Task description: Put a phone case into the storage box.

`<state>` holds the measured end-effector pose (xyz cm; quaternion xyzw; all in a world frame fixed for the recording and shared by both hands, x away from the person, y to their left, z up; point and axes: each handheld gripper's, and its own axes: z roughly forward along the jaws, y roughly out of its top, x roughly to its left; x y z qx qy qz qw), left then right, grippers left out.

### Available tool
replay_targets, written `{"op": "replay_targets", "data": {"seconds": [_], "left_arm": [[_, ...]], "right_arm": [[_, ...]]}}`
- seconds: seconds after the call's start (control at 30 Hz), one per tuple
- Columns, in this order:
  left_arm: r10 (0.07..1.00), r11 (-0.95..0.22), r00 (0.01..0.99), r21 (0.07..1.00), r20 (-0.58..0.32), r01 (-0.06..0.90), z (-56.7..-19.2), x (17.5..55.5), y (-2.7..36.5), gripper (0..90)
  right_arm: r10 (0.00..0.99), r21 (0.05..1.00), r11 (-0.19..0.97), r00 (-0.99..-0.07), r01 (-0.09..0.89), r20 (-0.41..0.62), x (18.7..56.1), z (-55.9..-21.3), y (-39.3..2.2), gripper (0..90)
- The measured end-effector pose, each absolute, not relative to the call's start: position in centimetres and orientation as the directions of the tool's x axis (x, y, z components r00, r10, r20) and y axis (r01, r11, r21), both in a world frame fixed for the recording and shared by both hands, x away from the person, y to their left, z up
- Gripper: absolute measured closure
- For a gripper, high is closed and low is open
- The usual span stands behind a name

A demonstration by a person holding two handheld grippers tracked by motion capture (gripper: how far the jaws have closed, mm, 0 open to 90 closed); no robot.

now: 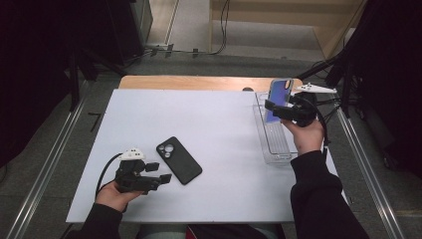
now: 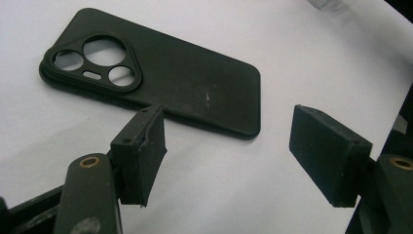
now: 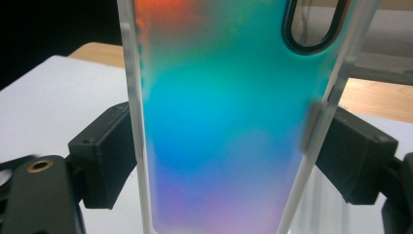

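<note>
A black phone case [image 1: 178,159] [image 2: 160,73] lies flat on the white table mat [image 1: 199,129], camera cut-outs toward the far left. My left gripper [image 1: 158,172] [image 2: 229,151] rests on the mat just in front of the case, jaws wide apart and nothing between them. At the table's right side my right gripper [image 1: 272,108] [image 3: 229,151] is shut on an iridescent blue-green phone case [image 1: 278,99] [image 3: 224,122]. It holds that case upright, pinched by its two long edges, above a clear plastic tray [image 1: 272,144].
The clear tray runs along the mat's right edge. A bare wooden strip [image 1: 199,82] of table shows past the mat's far edge. Dark stands and cables [image 1: 348,74] crowd the right side beyond the table.
</note>
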<state>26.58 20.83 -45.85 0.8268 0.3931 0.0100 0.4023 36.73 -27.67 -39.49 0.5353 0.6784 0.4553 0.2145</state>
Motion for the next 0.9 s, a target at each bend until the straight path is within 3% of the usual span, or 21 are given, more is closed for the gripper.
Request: {"op": "replay_targets", "data": {"seconds": [0.9], "left_arm": [[0.647, -0.364, 0.696, 0.676, -0.311, 0.641, -46.0, 26.7, 20.5, 29.2]], "right_arm": [[0.967, 0.825, -0.017, -0.201, 0.564, 0.158, 45.0, -40.3, -28.0, 14.2]]}}
